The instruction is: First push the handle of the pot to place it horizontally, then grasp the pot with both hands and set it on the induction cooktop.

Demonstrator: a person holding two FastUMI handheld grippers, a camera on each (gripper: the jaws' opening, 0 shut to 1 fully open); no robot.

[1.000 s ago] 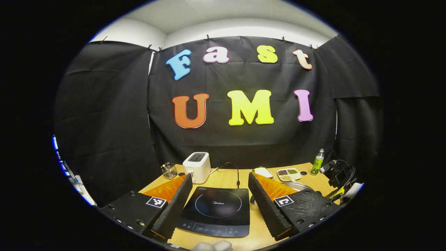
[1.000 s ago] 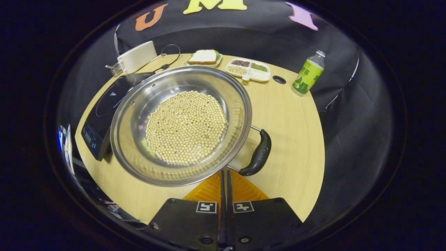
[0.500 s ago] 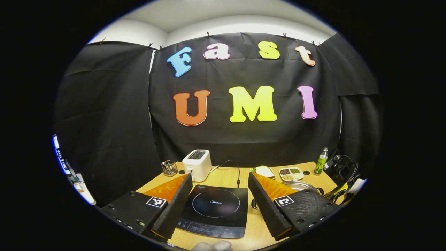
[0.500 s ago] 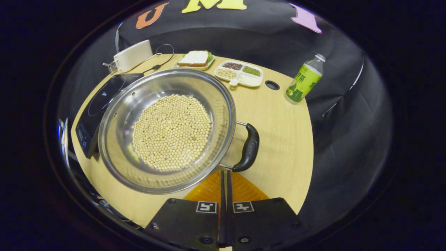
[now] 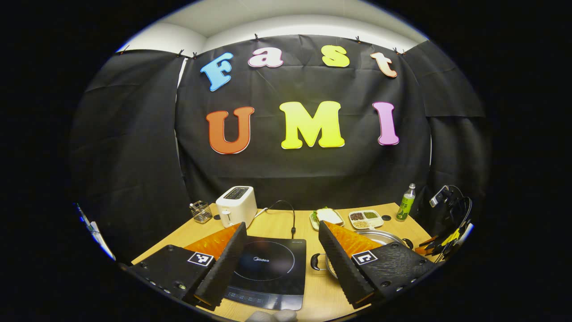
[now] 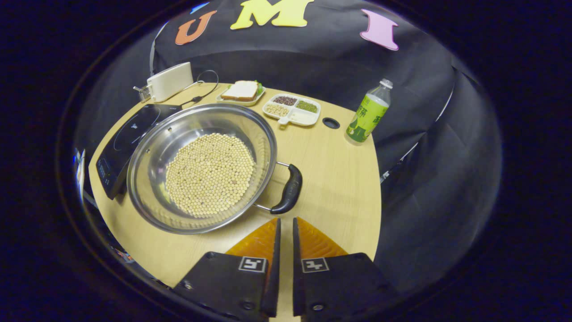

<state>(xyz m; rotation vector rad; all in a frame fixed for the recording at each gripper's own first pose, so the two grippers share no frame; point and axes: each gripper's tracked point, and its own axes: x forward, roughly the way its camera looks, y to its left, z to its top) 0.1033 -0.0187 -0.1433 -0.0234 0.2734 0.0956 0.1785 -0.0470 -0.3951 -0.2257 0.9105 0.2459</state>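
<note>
Pot (image 6: 203, 172), wide and shallow, made of shiny stainless steel, sits on a pale wooden table (image 6: 339, 179) in the right gripper view. Its bottom is covered with a flat layer of small round cream-coloured beans (image 6: 210, 174). A black curved handle (image 6: 289, 188) on two thin metal rods sticks out from the side of the rim nearest the right gripper (image 6: 284, 228). That gripper hovers just short of the handle, its two fingers nearly together with only a narrow slit between them, holding nothing.

Just beside the pot, on its far left side, lies a flat black induction cooktop (image 6: 129, 141) (the pot's rim overlaps its edge from this angle). Farther back stand a white toaster (image 6: 170, 81), a plate with a sandwich (image 6: 241, 91), a divided white dish of grains (image 6: 292, 109) and a green-labelled bottle (image 6: 367, 115).

In the left gripper view, the left gripper (image 5: 282, 243) hangs above the near edge of the table with its fingers spread wide apart and nothing between them. The induction cooktop (image 5: 268, 268) shows through the gap, and the pot's rim (image 5: 380, 235) with a second small handle (image 5: 316, 261) peeks out around the right-hand finger.
</note>
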